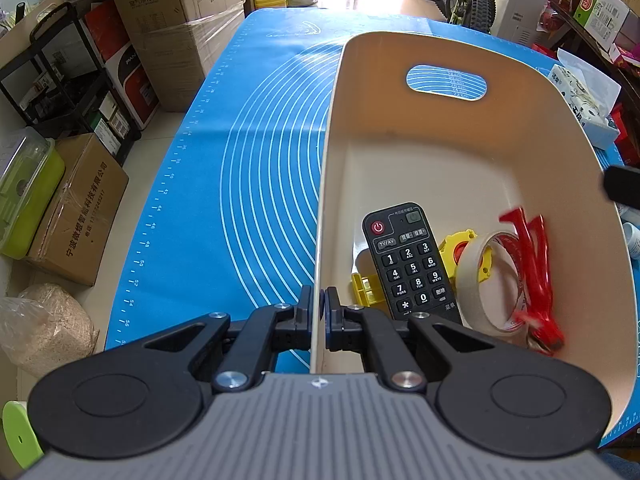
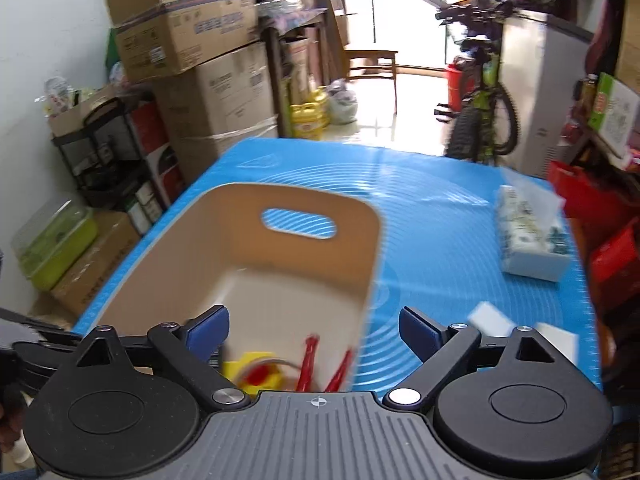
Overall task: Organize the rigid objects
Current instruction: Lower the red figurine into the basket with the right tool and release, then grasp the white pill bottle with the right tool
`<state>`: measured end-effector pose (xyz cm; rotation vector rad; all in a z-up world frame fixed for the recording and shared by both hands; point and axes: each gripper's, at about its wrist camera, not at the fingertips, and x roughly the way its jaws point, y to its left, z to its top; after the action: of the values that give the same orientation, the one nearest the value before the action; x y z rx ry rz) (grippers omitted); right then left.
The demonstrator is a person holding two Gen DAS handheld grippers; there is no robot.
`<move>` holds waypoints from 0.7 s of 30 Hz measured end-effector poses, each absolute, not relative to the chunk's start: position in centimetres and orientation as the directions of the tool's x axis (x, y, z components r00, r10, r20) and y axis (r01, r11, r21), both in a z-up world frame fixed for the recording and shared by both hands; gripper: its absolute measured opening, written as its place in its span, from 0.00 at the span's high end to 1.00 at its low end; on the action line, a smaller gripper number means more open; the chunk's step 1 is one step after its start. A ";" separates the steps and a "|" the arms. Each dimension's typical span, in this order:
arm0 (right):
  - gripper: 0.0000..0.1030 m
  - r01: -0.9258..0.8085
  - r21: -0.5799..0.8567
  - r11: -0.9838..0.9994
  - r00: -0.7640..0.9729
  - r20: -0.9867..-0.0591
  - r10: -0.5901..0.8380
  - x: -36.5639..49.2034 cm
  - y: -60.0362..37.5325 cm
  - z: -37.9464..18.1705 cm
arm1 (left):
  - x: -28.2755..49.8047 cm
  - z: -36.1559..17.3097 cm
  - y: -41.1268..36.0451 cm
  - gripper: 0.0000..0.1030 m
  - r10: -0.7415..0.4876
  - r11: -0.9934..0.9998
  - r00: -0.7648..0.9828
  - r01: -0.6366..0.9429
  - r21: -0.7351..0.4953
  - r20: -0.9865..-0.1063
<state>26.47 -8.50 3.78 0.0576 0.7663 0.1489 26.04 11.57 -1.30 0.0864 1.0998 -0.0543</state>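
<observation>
A cream bin [image 1: 460, 152] stands on the blue mat [image 1: 248, 168]. My left gripper [image 1: 319, 312] is shut on the bin's left wall. Inside the bin lie a black remote [image 1: 408, 260], a yellow tape measure [image 1: 460, 248], a roll of tape [image 1: 492, 280] and a red tool [image 1: 536, 272], which is blurred. In the right wrist view my right gripper [image 2: 314, 330] is open and empty above the bin [image 2: 192, 248], over the yellow tape measure [image 2: 256, 372] and the red tool [image 2: 308, 360].
A tissue pack [image 2: 528, 236] and white blocks [image 2: 492, 320] lie on the mat right of the bin. Stacked cardboard boxes [image 1: 168, 20] and a black rack [image 1: 68, 72] stand left of the table. A bicycle [image 2: 484, 100] stands beyond the far edge.
</observation>
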 end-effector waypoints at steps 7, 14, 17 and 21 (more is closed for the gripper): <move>0.06 0.019 0.056 0.998 0.724 -0.690 0.025 26.3 -13.3 2.9 | 26.1 -1.2 11.8 0.93 -0.002 0.995 0.452 0.086 0.041 -0.892; 0.06 0.130 0.030 0.991 0.685 -0.725 -0.068 26.6 -17.0 0.2 | 26.1 -1.2 11.8 0.93 -0.003 0.996 0.451 0.084 0.040 -0.892; 0.06 0.163 0.016 0.987 0.669 -0.736 -0.098 26.8 -18.0 -1.2 | 26.1 -1.2 11.8 0.93 -0.003 0.996 0.452 0.085 0.040 -0.892; 0.06 0.189 -0.026 0.982 0.656 -0.741 -0.146 26.6 -19.1 -3.0 | 26.1 -1.2 11.8 0.93 -0.002 0.996 0.452 0.085 0.040 -0.892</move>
<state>26.61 -19.11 -2.97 0.0554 0.8344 -0.1897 26.07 11.80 -1.19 0.0828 1.1012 -0.0540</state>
